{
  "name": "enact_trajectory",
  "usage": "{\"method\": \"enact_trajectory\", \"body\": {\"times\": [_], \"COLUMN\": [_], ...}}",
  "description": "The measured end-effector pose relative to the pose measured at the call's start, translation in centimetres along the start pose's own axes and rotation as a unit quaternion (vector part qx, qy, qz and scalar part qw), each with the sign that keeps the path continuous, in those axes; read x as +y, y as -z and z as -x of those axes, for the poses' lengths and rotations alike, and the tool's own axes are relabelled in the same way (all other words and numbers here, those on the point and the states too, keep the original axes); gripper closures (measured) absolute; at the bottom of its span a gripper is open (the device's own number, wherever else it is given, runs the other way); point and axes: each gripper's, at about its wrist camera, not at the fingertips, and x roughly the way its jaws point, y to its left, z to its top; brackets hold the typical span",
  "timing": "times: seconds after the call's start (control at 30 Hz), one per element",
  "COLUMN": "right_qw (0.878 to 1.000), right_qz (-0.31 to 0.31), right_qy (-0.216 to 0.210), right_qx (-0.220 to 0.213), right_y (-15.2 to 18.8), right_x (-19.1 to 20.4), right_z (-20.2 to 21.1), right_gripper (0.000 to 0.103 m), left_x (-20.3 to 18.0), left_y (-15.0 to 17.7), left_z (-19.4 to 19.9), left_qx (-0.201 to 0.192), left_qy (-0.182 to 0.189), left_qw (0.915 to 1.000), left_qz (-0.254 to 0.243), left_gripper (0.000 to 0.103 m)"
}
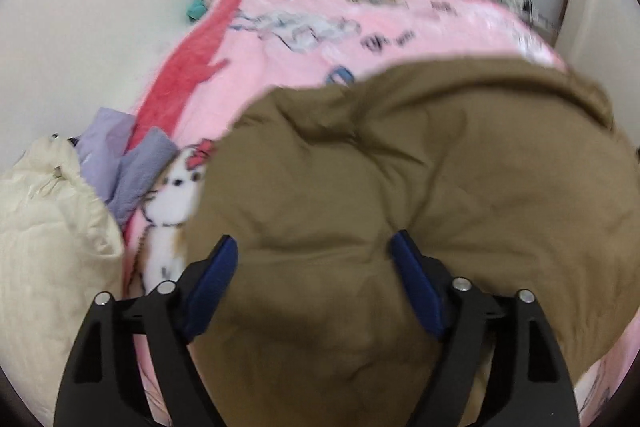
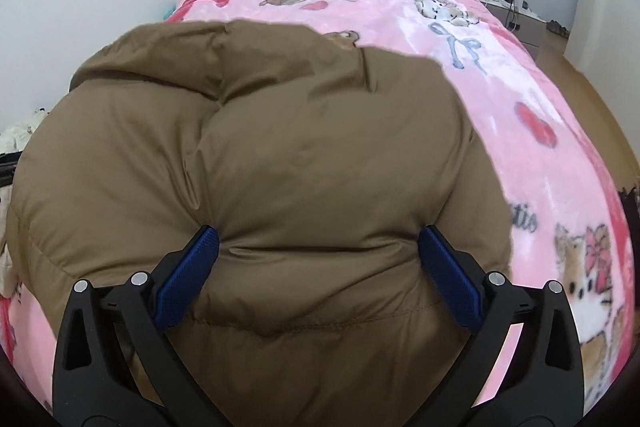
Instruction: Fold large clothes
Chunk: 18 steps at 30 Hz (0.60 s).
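Under our fingers, we see the brown puffer jacket (image 2: pixel 280 155) spread on the bed's pink blanket (image 2: pixel 540 147). We hold the left gripper (image 1: pixel 314 259) and right gripper (image 2: pixel 319 247) wide open over it, gripping nothing. Cream and lilac clothes (image 1: pixel 52 219) lie left.

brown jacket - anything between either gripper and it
Nothing visible. The jacket lies on the pink blanket, right under the open left gripper and open right gripper. The cream and purple clothes sit off to its left side.
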Motion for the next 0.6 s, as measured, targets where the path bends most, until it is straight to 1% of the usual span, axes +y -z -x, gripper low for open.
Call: {"method": "enact_trajectory", "body": {"times": [0.03, 0.07, 0.1, 0.13, 0.17, 0.2, 0.23, 0.27, 0.3, 0.37, 0.43, 0.47, 0.53, 0.6], "right_qw": [1.000, 1.000, 0.999, 0.999, 0.998, 0.997, 0.997, 0.995, 0.995, 0.993, 0.993, 0.994, 0.996, 0.997], "right_qz": [0.000, 0.001, 0.004, 0.008, 0.014, 0.016, 0.015, 0.013, 0.012, 0.015, 0.030, 0.039, 0.044, 0.045], "right_qy": [0.005, 0.003, -0.005, -0.010, -0.008, -0.004, 0.003, 0.003, 0.004, 0.014, 0.025, 0.021, 0.015, 0.026], "right_qx": [-0.004, -0.020, -0.036, -0.050, -0.066, -0.072, -0.081, -0.094, -0.101, -0.115, -0.107, -0.098, -0.081, -0.064], "right_y": [-0.1, -0.1, 0.1, 0.2, 0.4, 0.4, 0.4, 0.4, 0.4, 0.4, 0.2, 0.0, -0.5, -0.8], "right_x": [-0.1, -0.2, -0.3, -0.3, -0.2, -0.1, 0.0, 0.2, 0.5, 1.0, 1.6, 1.7, 2.0, 2.0], "right_z": [0.6, 1.8, 2.8, 3.7, 4.9, 5.4, 6.1, 6.9, 7.3, 7.8, 7.5, 7.1, 6.3, 5.6], "right_gripper": [0.008, 0.008, 0.008, 0.008, 0.008, 0.008, 0.008, 0.008, 0.008, 0.008, 0.008, 0.008, 0.008, 0.008], "left_x": [1.3, 2.3, 3.4, 4.4, 4.9, 5.6, 5.9, 6.6, 7.0, 8.2, 9.0, 9.4, 9.8, 10.0], "left_y": [0.5, 0.9, 1.6, 2.0, 2.1, 2.2, 2.2, 2.3, 2.4, 2.2, 2.0, 1.8, 1.7, 1.7], "left_z": [0.9, 1.4, 1.8, 1.6, 1.2, 0.3, -0.3, -1.1, -1.6, -2.9, -4.7, -6.0, -8.3, -9.3], "left_qx": [-0.024, -0.043, -0.063, -0.068, -0.056, -0.027, -0.008, 0.013, 0.021, 0.036, 0.060, 0.083, 0.127, 0.142], "left_qy": [0.002, 0.001, -0.003, 0.000, 0.009, 0.034, 0.056, 0.089, 0.117, 0.173, 0.215, 0.234, 0.266, 0.278], "left_qw": [0.9997, 0.9990, 0.9979, 0.9976, 0.9984, 0.9990, 0.9984, 0.9958, 0.9924, 0.9818, 0.9696, 0.9614, 0.9450, 0.9384], "left_qz": [0.009, 0.013, 0.015, 0.011, 0.006, 0.002, 0.006, 0.017, 0.033, 0.069, 0.100, 0.119, 0.141, 0.149], "left_gripper": [0.007, 0.005, 0.005, 0.005, 0.005, 0.005, 0.005, 0.005, 0.005, 0.005, 0.005, 0.005, 0.004, 0.004]}}
